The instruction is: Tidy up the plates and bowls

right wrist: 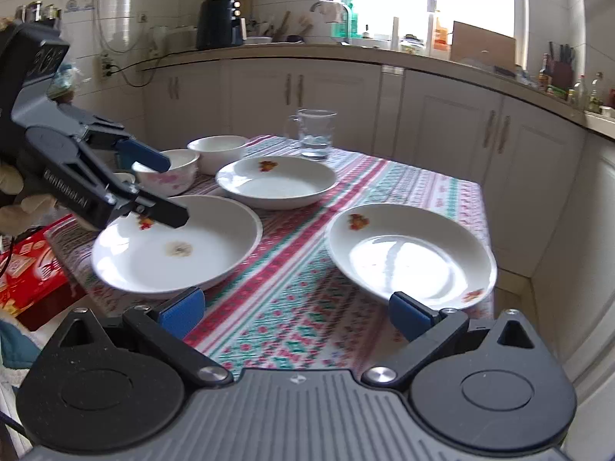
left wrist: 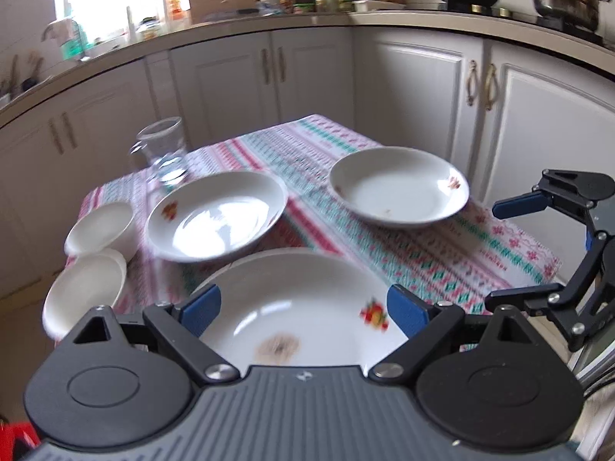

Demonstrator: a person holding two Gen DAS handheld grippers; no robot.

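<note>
We see left hand-held gripper (left wrist: 303,309) spread wide, over stained plate (left wrist: 292,307) at table (left wrist: 442,253) edge, grasping nothing | right hand-held gripper (right wrist: 296,313) wide apart, empty, above cloth between stained plate and near plate (right wrist: 409,253) | third plate (right wrist: 276,182), two bowls (right wrist: 192,163) behind

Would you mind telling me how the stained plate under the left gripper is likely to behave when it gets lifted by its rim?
The stained plate looks like glazed ceramic, so probably rigid, fairly heavy and breakable. Its glossy rim may slip between the pads of the left gripper, whose jaws are open. Held at one edge, it would likely sag away from the grip. It lies near the tablecloth edge, so a push could tip it off.
</note>
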